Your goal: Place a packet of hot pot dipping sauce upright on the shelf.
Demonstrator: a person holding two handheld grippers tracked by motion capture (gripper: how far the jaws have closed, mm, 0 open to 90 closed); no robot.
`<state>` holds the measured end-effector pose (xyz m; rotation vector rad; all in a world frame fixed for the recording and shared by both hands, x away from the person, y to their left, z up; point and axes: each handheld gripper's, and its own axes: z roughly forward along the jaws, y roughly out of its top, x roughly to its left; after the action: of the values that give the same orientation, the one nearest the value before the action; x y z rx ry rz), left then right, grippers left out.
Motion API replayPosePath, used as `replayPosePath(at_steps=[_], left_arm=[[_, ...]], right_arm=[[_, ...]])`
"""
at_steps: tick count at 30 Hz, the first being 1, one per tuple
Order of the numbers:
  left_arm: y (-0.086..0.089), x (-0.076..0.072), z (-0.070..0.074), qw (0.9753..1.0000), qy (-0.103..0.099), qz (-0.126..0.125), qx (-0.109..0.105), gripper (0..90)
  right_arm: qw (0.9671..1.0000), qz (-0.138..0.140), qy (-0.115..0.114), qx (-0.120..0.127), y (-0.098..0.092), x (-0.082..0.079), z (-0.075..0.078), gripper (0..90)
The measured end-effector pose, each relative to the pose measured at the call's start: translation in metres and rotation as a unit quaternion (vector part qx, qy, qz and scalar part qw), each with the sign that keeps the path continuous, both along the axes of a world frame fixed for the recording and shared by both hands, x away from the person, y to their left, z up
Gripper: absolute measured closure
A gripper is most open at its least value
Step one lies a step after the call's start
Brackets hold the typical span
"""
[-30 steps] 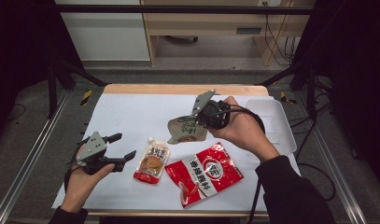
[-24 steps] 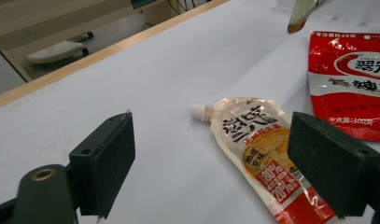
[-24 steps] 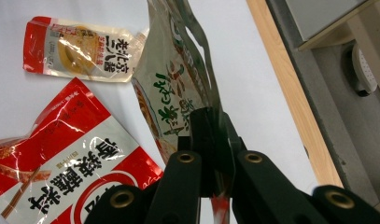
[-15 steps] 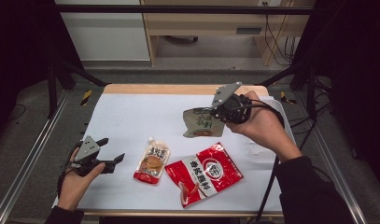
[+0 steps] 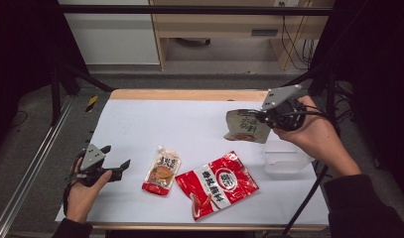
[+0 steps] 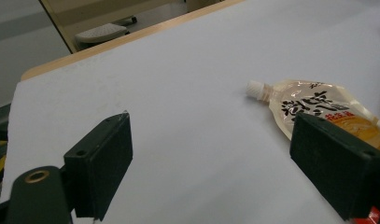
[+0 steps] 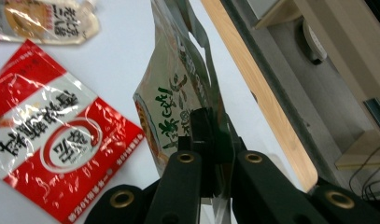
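Presently, item by item, near to far:

Left gripper (image 5: 121, 167): rests low at the table's near left corner, jaws wide apart and empty, aimed toward the spouted pouch; judged to be waiting its turn.

Red packet (image 5: 218, 183): lies flat near the front edge, printed side up, well apart from both grippers.

Spouted pouch (image 5: 162, 171): lies flat just left of the red packet, white cap pointing away from the person; in the left gripper view (image 6: 318, 112) it sits partly behind the right-hand jaw, untouched.

Clear plastic container (image 5: 285, 157): stands at the table's right edge, below the right hand; judged the likely drop point, since the lifted packet hangs just beside and above it.

Right gripper (image 5: 259, 118): jaws closed tight on the green-lettered packet's edge.

Green-lettered packet (image 5: 247, 127): held clear of the white table (image 5: 189, 124), dangling from 1 edge; in the right gripper view (image 7: 178, 105) it hangs crumpled and upright.

Obstacles: none between packet and container; the container's rim is the 1 thing to clear.

Wooden furniture (image 5: 229, 25): beyond the far edge, out of the way.
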<state>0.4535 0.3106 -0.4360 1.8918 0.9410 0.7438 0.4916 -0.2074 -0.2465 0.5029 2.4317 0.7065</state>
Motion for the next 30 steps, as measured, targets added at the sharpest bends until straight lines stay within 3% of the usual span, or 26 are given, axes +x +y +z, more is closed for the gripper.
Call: replayPosePath(at_steps=[10, 13, 15, 30], left_arm=[[0.009, 0.001, -0.001, 0.9998, 0.0, 0.02, -0.007, 12.6], [0.01, 0.002, 0.0, 0.9993, 0.014, 0.035, 0.006, 12.5], [0.013, 0.003, -0.002, 0.999, 0.017, 0.042, 0.003, 12.6], [0.018, 0.004, -0.005, 0.9983, 0.021, 0.055, -0.002, 12.4]], right_arm=[[0.9994, -0.031, -0.008, 0.011, -0.044, -0.011, -0.001, 90.0], [0.999, -0.041, -0.005, 0.013, -0.055, -0.011, -0.004, 90.0], [0.9988, -0.048, -0.002, 0.013, -0.062, -0.011, -0.005, 90.0], [0.9965, -0.08, 0.001, 0.027, -0.104, -0.02, -0.016, 90.0]])
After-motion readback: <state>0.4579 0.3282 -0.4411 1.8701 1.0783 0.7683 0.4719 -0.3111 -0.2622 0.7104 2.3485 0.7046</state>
